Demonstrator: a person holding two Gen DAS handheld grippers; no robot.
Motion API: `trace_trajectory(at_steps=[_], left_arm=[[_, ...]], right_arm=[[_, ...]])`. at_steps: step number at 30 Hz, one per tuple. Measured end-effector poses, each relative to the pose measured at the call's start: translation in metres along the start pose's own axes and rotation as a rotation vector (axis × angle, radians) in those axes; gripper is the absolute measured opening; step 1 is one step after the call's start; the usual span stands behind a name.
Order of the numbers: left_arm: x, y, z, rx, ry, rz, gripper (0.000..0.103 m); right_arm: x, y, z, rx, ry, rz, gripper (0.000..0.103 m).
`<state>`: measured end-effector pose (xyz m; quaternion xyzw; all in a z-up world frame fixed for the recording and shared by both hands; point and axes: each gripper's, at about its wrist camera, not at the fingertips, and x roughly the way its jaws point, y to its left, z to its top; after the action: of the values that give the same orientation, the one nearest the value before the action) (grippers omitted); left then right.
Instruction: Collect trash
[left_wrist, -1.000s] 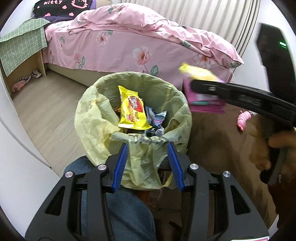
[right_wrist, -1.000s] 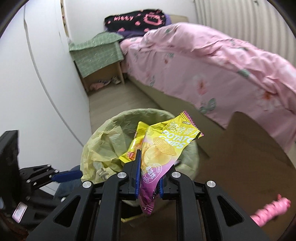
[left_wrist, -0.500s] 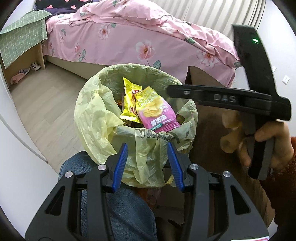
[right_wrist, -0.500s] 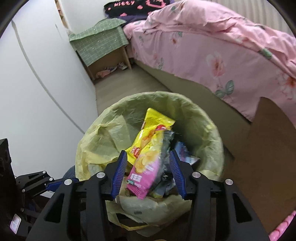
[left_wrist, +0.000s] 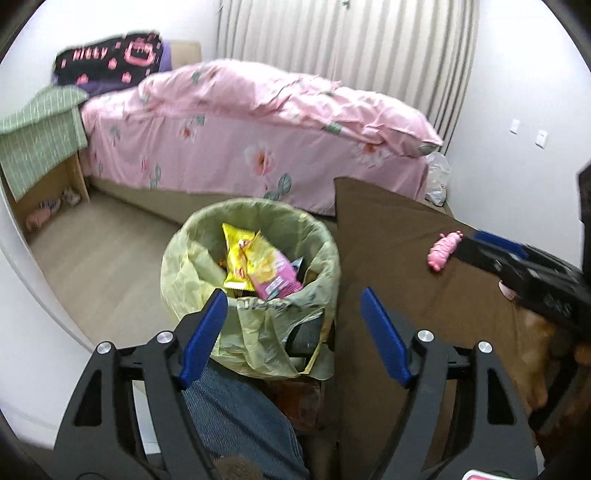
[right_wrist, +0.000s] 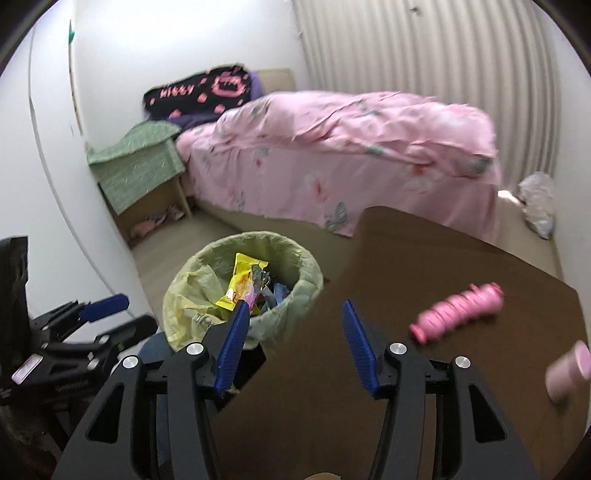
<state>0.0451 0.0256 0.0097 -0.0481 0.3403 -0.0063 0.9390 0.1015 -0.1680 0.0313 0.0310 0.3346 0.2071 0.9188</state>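
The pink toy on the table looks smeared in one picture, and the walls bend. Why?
Right wrist view: motion blur smears the pink toy and the bed; left wrist view: the toy is sharper; both fisheye views curve the walls and darken the corners.

- My left wrist view looks forward and down past its own jaws onto the lined trash bin (left_wrist: 255, 258), close by, with the bed (left_wrist: 258, 140) behind
- My right wrist view sits over the brown bench (right_wrist: 424, 295), facing the same way
- Both share bin, bench, bed and the pink toy (right_wrist: 458, 312)
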Motion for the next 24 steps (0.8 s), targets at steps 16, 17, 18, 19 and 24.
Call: trace_trajectory(at_steps=[16, 17, 18, 19, 24], left_arm=[[-0.054, -0.019, -0.009, 0.033, -0.030, 0.088, 0.071], [-0.054, -0.019, -0.009, 0.033, -0.031, 0.088, 0.071], [-0.054, -0.020, -0.009, 0.032, -0.031, 0.089, 0.071], [-0.054, -0.019, -0.009, 0.032, -0.031, 0.089, 0.071], [-0.056, -0.020, -0.010, 0.035, -0.032, 0.091, 0.071]], right_arm=[[-0.072, 0.026, -0.049, 0.010, -0.061, -0.147, 0.050], [-0.073, 0.027, -0.049, 0.010, -0.061, -0.146, 0.050], [-0.072, 0.028, -0.049, 0.007, -0.060, -0.147, 0.050], [-0.071, 0.028, -0.048, 0.005, -0.058, -0.148, 0.050], [-0.072, 0.029, -0.048, 0.004, -0.057, -0.153, 0.050]])
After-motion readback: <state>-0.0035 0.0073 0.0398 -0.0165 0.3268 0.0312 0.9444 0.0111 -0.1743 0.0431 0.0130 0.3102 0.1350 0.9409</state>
